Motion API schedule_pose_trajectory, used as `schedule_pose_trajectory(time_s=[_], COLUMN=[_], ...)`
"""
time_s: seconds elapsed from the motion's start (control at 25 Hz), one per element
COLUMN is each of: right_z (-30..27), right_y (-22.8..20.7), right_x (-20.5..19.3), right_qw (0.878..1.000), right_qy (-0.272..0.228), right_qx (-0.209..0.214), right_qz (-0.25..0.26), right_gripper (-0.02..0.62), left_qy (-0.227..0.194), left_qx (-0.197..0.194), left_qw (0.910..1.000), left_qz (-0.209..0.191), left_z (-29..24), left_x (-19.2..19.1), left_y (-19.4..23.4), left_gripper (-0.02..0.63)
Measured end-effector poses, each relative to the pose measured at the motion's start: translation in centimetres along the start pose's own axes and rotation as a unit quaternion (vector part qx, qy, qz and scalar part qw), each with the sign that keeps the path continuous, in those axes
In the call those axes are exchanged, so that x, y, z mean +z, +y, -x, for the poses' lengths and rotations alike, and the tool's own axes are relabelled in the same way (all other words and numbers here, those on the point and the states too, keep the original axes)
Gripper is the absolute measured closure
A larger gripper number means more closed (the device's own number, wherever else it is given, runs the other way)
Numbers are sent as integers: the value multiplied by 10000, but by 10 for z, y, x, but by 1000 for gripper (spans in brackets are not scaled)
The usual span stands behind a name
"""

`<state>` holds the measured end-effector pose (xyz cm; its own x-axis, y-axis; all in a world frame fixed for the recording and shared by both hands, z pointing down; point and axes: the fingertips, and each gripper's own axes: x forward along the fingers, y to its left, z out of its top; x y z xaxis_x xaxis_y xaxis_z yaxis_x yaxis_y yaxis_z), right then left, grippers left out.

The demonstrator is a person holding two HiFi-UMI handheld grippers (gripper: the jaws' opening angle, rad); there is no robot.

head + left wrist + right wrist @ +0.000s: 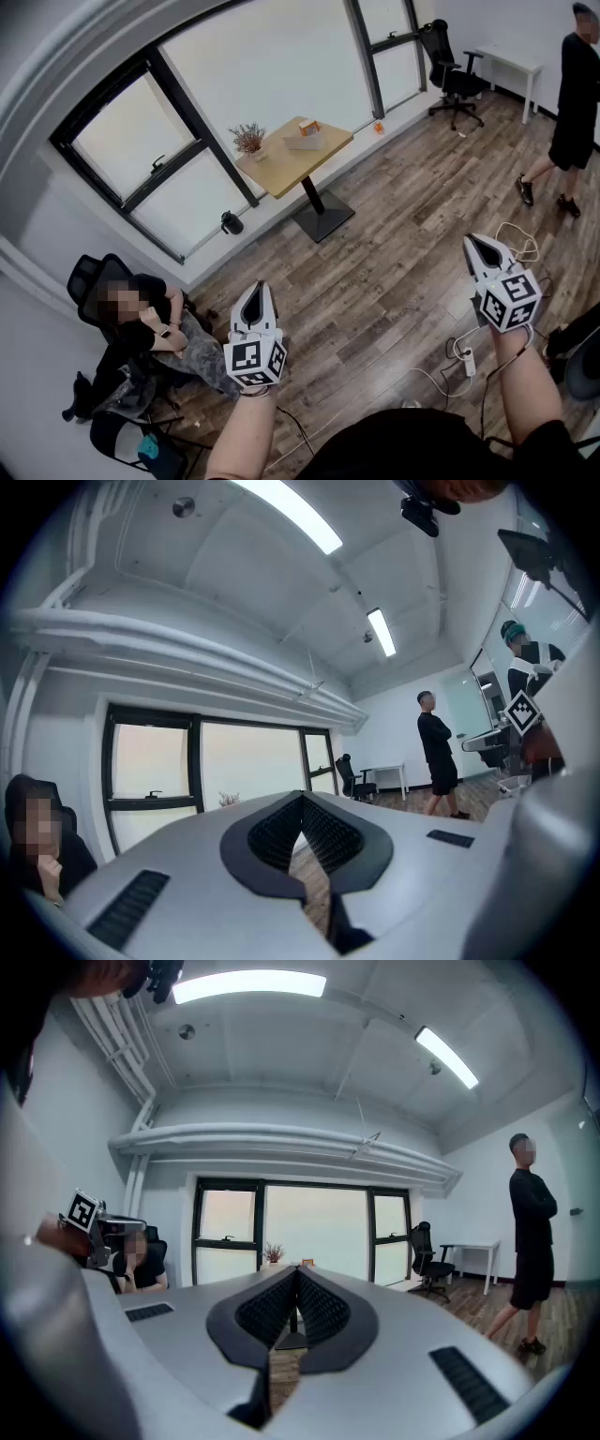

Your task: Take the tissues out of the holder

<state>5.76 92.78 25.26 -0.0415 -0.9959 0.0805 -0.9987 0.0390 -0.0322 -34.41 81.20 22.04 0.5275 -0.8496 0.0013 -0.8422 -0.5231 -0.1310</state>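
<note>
Far across the room stands a small wooden table (pixel 281 167), and on it a pale tissue holder (pixel 304 141), a small orange item (pixel 309 125) and a potted plant (pixel 248 139). Both grippers are held up in the air, well short of the table. My left gripper (pixel 257 289) points toward the table, its jaws shut with nothing in them (pixel 302 797). At the right, my right gripper (pixel 476 244) is also shut and empty (pixel 298 1269). The plant (pixel 273 1253) shows just above the right gripper's tips.
A person sits on a black chair (pixel 141 328) at the left wall under the windows. Another person (pixel 572 103) stands at the far right, beside a black office chair (pixel 452 66) and a white desk (pixel 511 64). Cables and a power strip (pixel 466 361) lie on the wooden floor.
</note>
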Motion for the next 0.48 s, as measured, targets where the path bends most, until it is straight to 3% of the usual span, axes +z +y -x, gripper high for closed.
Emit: schedule_pose_trajectory(time_s=[0.48], right_z=[-10], right_y=[-18], right_x=[-16], right_qw=[9987], right_qy=[-6], right_qx=[473], right_qz=[184], right_gripper=[589], left_qy=[100], left_qx=[332], left_qw=[9993], left_qz=[-162], left_z=[-2], left_x=[-6], left_y=[-19], left_gripper=[601])
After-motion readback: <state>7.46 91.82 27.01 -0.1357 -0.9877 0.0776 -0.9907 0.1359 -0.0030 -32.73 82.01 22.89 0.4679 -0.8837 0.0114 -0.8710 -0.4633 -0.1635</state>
